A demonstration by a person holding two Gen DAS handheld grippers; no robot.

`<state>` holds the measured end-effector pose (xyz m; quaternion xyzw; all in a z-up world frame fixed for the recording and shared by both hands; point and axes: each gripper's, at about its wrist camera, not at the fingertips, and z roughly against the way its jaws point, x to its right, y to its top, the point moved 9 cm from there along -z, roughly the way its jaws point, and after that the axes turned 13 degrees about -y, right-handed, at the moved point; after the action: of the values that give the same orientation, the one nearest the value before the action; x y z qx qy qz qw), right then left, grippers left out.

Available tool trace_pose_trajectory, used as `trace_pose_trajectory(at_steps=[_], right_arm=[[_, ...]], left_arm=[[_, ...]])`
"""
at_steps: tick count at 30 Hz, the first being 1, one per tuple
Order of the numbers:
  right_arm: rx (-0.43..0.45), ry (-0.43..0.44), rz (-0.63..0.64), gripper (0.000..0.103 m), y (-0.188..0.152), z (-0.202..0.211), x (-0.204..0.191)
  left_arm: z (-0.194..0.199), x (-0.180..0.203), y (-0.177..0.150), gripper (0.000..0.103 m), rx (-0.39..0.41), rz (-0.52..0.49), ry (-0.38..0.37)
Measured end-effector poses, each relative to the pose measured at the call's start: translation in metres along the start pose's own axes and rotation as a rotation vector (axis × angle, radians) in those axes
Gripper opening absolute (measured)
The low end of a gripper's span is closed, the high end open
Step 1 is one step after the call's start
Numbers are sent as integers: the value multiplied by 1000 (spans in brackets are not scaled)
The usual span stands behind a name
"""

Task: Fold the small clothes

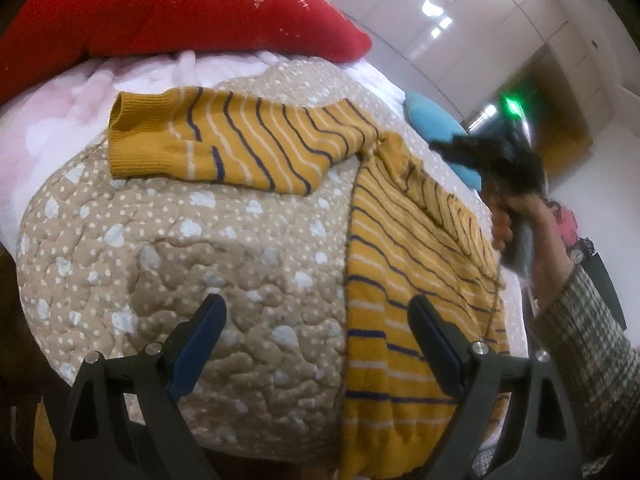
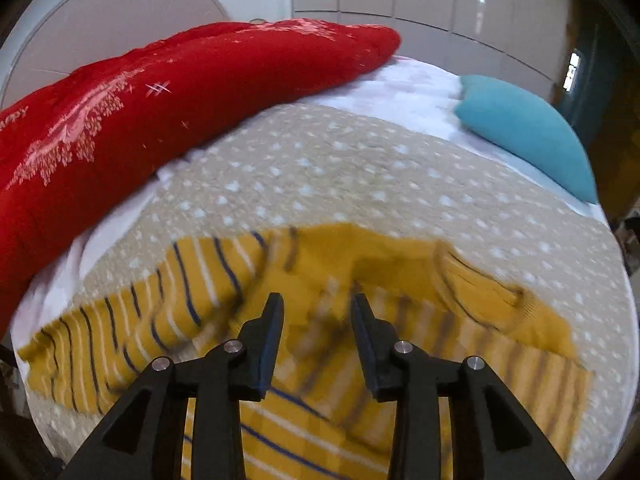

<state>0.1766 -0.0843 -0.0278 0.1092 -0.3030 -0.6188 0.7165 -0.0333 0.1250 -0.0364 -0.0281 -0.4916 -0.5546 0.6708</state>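
A small mustard-yellow sweater (image 1: 400, 264) with navy and white stripes lies on a beige dotted quilt (image 1: 200, 264). One sleeve (image 1: 240, 144) stretches left across the quilt; the other sleeve is folded over the body. My left gripper (image 1: 316, 312) is open and empty, over the sweater's left edge near the hem. My right gripper (image 2: 316, 304) is open and empty, hovering over the sweater (image 2: 304, 360) body near the collar. It also shows blurred in the left wrist view (image 1: 452, 150), held by a hand above the sweater's far side.
A red embroidered pillow (image 2: 160, 100) lies at the back of the bed, also in the left wrist view (image 1: 160, 12). A teal cushion (image 2: 528, 132) sits at the back right. A white-pink blanket (image 1: 52, 128) lies under the quilt. White wardrobe doors stand behind.
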Motion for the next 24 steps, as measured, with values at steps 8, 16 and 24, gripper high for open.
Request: trace_pose_trajectory(at_steps=[8,16,24], right_arm=[[-144,5,7,37,-33,-46,-1],[-80,-28,77,40,-24,-27,-37],[44,316,416,56,-70,86,-194]], left_arm=[[13,-5,0,91,14,8,33],[82,-65,22,91,179,113,171],[144,-127,12,91,293,286,282]])
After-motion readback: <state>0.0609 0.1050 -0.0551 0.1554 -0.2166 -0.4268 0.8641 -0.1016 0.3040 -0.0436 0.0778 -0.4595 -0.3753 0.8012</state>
